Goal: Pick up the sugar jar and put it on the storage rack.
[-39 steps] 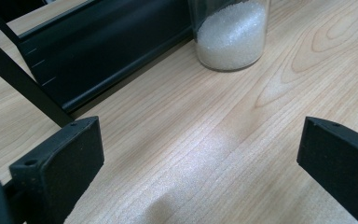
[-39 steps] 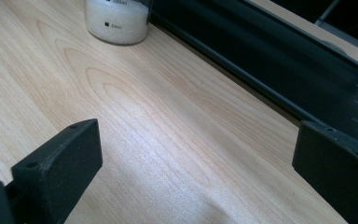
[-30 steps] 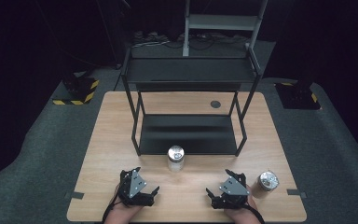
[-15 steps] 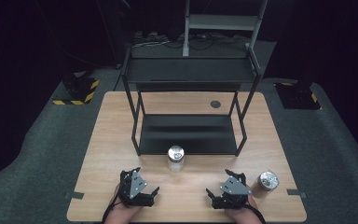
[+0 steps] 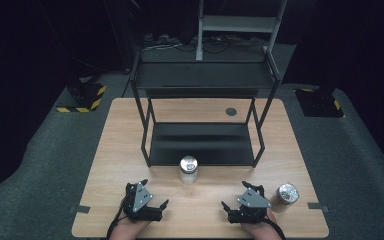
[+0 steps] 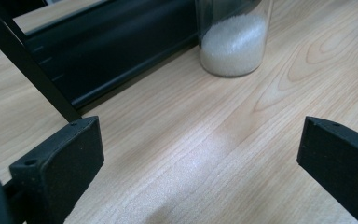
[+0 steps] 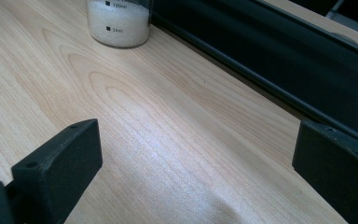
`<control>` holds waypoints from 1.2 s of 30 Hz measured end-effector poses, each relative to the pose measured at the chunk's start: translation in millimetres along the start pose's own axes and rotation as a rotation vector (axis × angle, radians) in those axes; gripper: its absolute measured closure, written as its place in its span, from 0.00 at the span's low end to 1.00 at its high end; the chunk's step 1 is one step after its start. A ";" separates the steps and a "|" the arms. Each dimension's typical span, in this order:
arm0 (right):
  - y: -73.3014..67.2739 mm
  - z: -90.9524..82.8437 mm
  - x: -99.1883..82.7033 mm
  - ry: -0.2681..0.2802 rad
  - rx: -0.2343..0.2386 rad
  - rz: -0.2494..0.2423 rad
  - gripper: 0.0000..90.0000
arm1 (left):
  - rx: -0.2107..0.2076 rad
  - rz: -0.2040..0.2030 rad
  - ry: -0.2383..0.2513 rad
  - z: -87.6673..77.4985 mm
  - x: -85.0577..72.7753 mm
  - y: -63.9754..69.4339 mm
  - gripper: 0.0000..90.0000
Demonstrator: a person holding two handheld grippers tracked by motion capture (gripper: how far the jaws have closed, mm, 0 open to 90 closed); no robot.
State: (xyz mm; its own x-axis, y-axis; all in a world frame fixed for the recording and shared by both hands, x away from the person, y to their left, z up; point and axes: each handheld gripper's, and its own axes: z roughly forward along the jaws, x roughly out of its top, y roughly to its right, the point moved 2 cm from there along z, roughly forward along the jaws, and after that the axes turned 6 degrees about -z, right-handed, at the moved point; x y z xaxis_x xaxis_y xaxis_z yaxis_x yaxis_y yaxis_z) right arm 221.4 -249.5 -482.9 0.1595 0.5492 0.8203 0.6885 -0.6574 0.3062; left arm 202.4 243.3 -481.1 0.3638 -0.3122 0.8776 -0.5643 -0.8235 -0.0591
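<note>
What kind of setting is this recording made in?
Probably a lab or recording studio, not a home: a wooden table on dark carpet, a black metal shelf rack, hazard-striped stand bases, and a graduated beaker of white granules.

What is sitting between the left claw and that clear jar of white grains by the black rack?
Nothing visible. Bare wooden table lies between the open left gripper and the clear jar of white grains; the black metal rack stands off to one side.

Wide-apart jaws face a jar (image 6: 233,37) of white granules.
</note>
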 end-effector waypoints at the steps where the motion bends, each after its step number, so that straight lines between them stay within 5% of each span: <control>1: 0.4 -0.1 -0.1 0.001 0.002 0.003 0.01 | -0.003 -0.003 0.006 -1.2 0.2 -0.4 0.01; 24: 0.2 -0.8 -1.5 0.008 -0.002 0.003 0.01 | -0.068 -0.016 0.142 -19.4 9.3 2.5 0.01; 36: 0.3 -1.0 -1.7 0.009 0.000 0.001 0.01 | -0.089 0.007 0.169 -15.5 28.7 5.7 0.01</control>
State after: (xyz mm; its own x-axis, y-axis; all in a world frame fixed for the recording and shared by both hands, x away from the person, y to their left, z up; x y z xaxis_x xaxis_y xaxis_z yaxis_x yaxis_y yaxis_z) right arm 220.6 -251.1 -483.7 0.1534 0.5437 0.8251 0.6886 -0.6577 0.3053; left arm 198.1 236.9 -448.9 0.2337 -0.2275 0.9453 -0.6328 -0.7738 -0.0298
